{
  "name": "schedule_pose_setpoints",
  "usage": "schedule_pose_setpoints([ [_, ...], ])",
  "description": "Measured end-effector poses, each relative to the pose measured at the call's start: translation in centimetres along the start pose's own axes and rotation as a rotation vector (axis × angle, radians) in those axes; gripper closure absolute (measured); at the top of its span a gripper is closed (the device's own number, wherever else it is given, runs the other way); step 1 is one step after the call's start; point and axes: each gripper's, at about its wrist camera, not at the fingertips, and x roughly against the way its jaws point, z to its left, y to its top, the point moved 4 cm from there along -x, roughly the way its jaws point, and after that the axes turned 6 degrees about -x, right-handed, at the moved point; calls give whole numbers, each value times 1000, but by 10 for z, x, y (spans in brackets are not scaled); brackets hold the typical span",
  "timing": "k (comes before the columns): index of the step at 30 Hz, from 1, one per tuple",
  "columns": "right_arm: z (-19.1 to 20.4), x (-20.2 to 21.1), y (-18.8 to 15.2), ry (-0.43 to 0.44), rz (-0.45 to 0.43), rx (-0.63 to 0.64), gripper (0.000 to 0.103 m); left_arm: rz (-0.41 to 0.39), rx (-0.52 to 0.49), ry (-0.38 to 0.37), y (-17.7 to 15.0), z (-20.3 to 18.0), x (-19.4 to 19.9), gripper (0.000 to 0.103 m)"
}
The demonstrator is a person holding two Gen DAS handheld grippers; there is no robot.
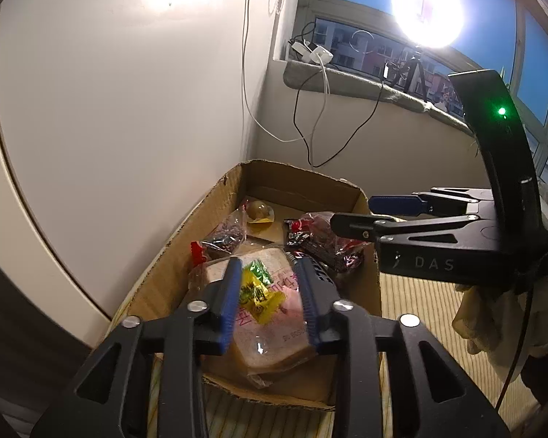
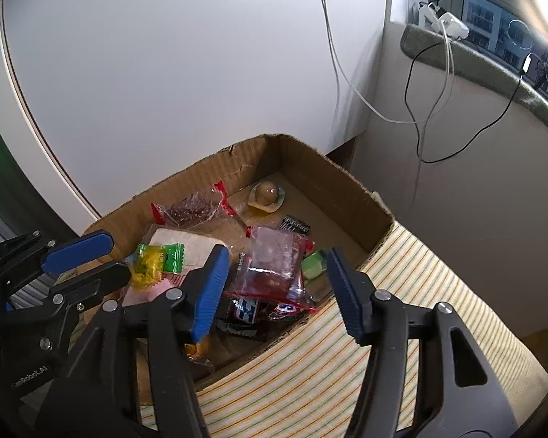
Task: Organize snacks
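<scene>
An open cardboard box (image 1: 186, 248) (image 2: 332, 179) holds several wrapped snacks. My left gripper (image 1: 270, 292) is open above a bagged bread slice (image 1: 270, 343) (image 2: 186, 248). A yellow-green candy packet (image 1: 259, 292) (image 2: 157, 259) lies on the bread between the pads, and neither pad touches it. My right gripper (image 2: 277, 292) (image 1: 361, 215) is open over a clear red-edged packet (image 2: 274, 259) (image 1: 321, 237) and dark chocolate bars (image 2: 248, 308), gripping nothing. A brown egg-shaped snack (image 2: 267, 193) (image 1: 257, 210) sits at the far end. A packet of dark bits (image 2: 190, 210) (image 1: 224, 233) lies beside it.
The box stands on a striped cloth (image 2: 347, 365) against a white panel (image 2: 164, 73). Cables (image 2: 420, 120) hang from the windowsill (image 1: 347, 80) behind it. A bright lamp (image 1: 425, 11) glares at the window. A pale cloth (image 1: 507, 321) hangs under the right gripper's body.
</scene>
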Motion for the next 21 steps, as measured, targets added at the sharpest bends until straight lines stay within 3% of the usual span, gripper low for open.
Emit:
schedule_pose_setpoints([
  [4, -3, 5, 0, -15, -13, -7, 43, -13, -8, 15, 1, 0, 4, 60],
  [6, -6, 9, 0, -26, -27, -17, 29, -20, -11, 21, 1, -1, 7, 51],
  [8, -9, 14, 1, -33, -45, -25, 24, -31, -11, 27, 2, -1, 9, 40],
  [11, -12, 21, 1, -42, -58, -36, 20, -38, -10, 38, 3, -2, 14, 33],
  [21, -15, 49, -11, -63, -109, -58, 18, -47, -28, 82, 2, -7, 31, 25],
])
